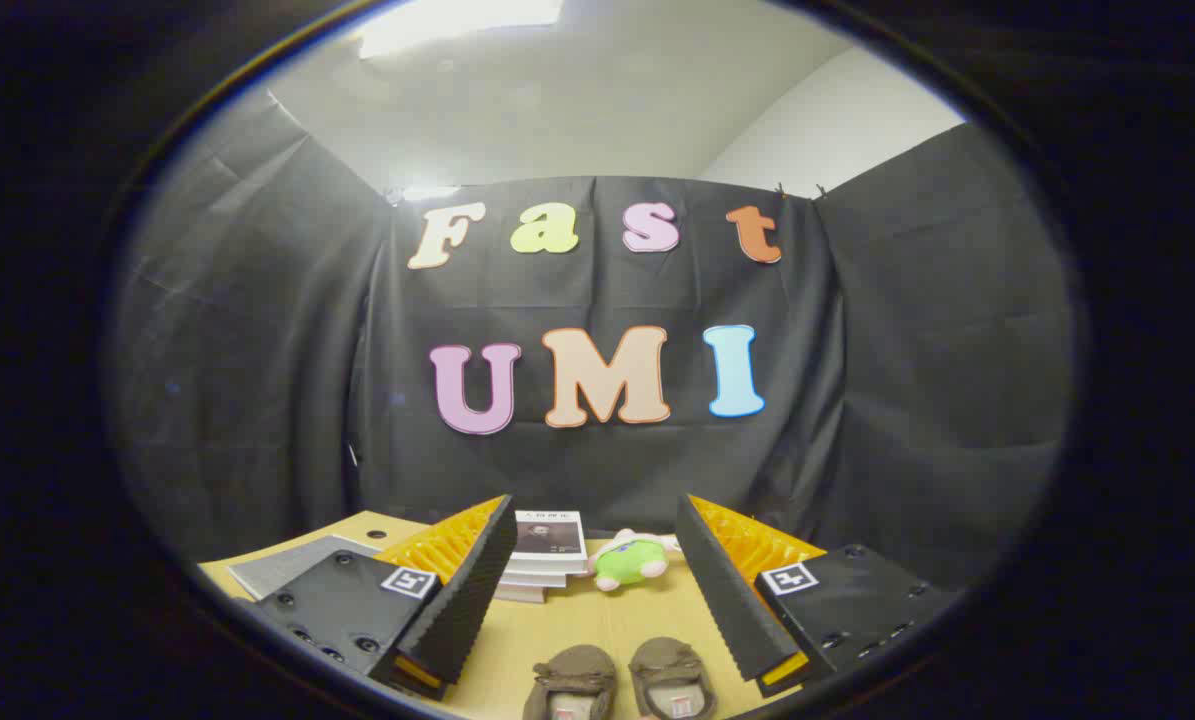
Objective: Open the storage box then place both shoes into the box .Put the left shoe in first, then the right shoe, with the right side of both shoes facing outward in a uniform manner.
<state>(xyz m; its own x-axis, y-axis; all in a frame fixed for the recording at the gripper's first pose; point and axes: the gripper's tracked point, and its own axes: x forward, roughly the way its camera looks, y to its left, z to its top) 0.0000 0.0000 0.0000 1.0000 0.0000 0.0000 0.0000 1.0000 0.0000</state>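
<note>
Tool point(597, 590): fingers spread wide, nothing held between them, raised above the tabletop point(577, 625) and pointing level toward the back wall. Each finger carries a small square black-and-white marker on its upper body.

Shoes point(622, 682): a brown pair lying side by side on the tabletop, below and between the fingers, toes pointing away from the tool, the two touching or nearly so. Open tabletop lies between the shoes and the items farther back.

Beyond the fingers: a short stack of books point(547, 560) just past the left finger; the top cover shows a dark portrait and a line of print too small to read. A green and white plush toy point(629, 562) sits just beside the stack, on its right. A grey flat sheet point(282, 565) lies at the tabletop's left edge, outside the left finger.

Black cloth closes the booth at back and sides.
</note>
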